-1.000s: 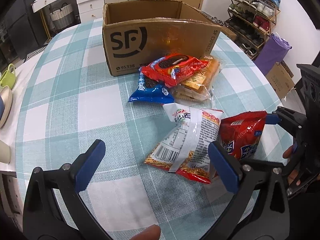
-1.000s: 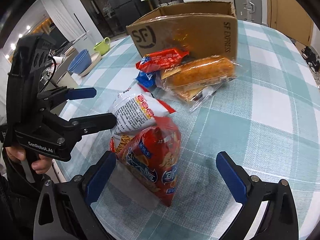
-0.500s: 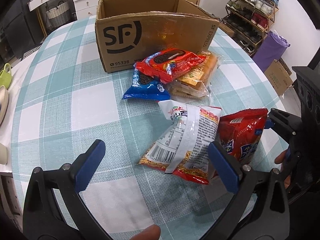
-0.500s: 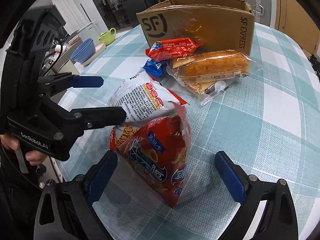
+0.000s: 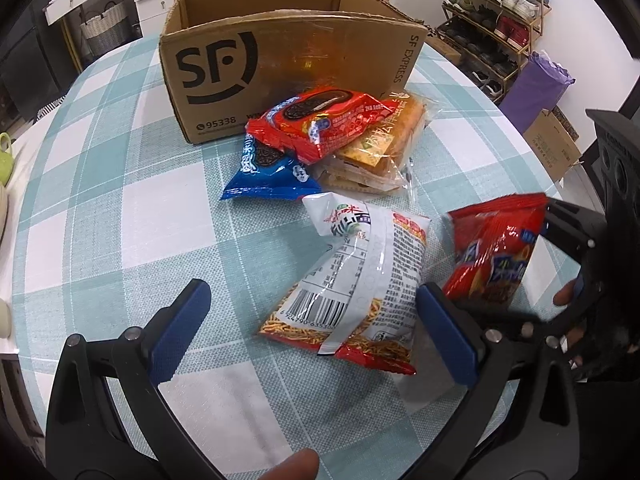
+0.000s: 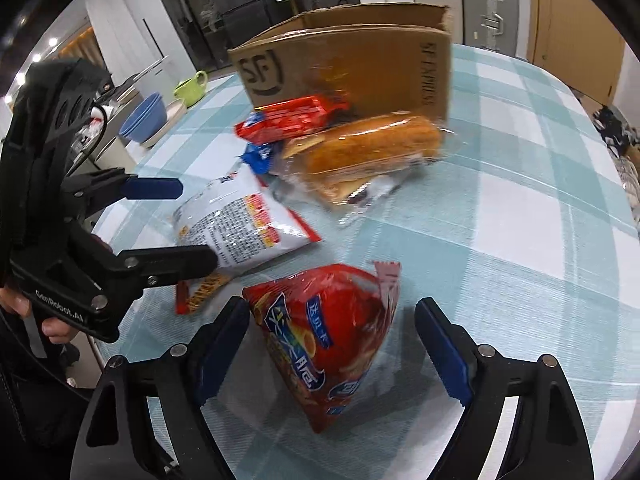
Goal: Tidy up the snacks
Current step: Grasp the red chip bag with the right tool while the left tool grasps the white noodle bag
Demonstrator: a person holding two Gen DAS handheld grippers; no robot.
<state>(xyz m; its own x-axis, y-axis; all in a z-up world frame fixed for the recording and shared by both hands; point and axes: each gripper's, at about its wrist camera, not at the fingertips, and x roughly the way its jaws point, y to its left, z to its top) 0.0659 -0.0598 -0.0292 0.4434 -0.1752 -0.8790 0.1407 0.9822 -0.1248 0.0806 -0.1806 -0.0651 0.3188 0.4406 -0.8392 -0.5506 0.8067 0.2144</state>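
Observation:
My right gripper (image 6: pixel 332 344) is open, its fingers on either side of a red chip bag (image 6: pixel 324 344) on the checked tablecloth; the left pad touches the bag, the right pad is apart from it. The bag also shows in the left wrist view (image 5: pixel 492 252). My left gripper (image 5: pixel 312 328) is open and empty, over a white and red noodle-snack bag (image 5: pixel 360 280). Behind lie a red cookie pack (image 5: pixel 320 120), a blue cookie pack (image 5: pixel 268 172) and a wrapped bread (image 5: pixel 380 148). An open SF cardboard box (image 5: pixel 288 64) stands at the back.
A green cup (image 6: pixel 192 88) and blue bowls (image 6: pixel 144 116) sit at the table's left edge. A shoe rack (image 5: pixel 496 12), a purple bag (image 5: pixel 536 88) and a small carton (image 5: pixel 556 140) stand on the floor beyond the right edge.
My right gripper has narrowed around the red chip bag and moved it right, away from the noodle bag. My left gripper has moved forward toward the snacks and box.

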